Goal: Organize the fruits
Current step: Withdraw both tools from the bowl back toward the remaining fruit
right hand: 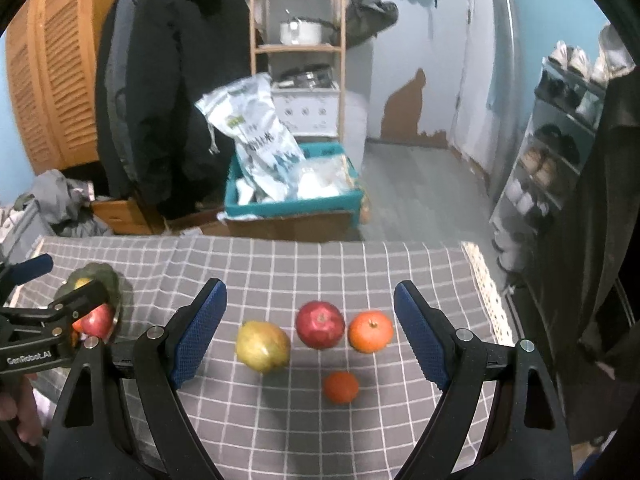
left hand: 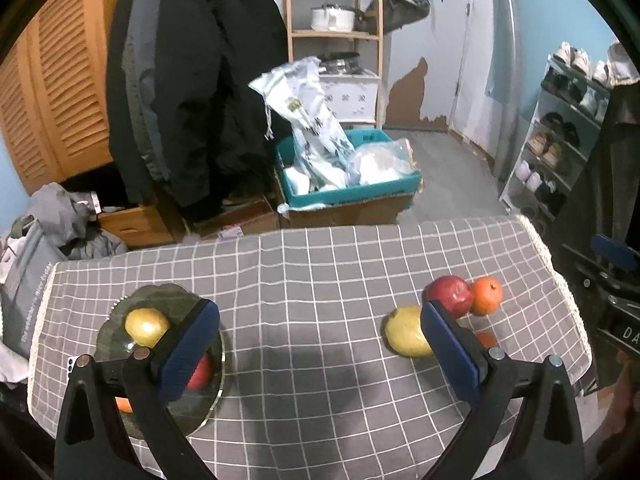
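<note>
**A:** What does the left wrist view show?

**B:** A table under a grey checked cloth (left hand: 320, 264). At lower left sits a dark glass plate (left hand: 120, 340) holding a yellow pear (left hand: 146, 326), a red apple (left hand: 200, 374) and a sliver of orange fruit (left hand: 124, 404). The left gripper (left hand: 320, 344) hangs over the middle of the cloth, jaws spread wide and holding nothing.

**A:** And the right wrist view?

**B:** Four loose fruits lie at centre, low in the frame: a pear (right hand: 262, 346), an apple (right hand: 320, 324), an orange (right hand: 370, 332) and a small tangerine (right hand: 341, 387) nearest the camera. The right gripper (right hand: 310, 332) is also released and empty, its pads framing the group without touching any piece.

**A:** Why is it held that way?

**B:** It looks like the plate is the collecting spot, so the wide jaws seem ready to pick up the next fruit.

**A:** Anything hidden?

**B:** Yes. In the left view a blue pad covers part of the plate's apple, and the orange piece there is mostly behind the gripper frame. The other pad hides most of the tangerine. In the right view the plate appears at far left, largely blocked by the left gripper. The room behind is cluttered with coats, shelves and a teal box (right hand: 292, 200).
</note>
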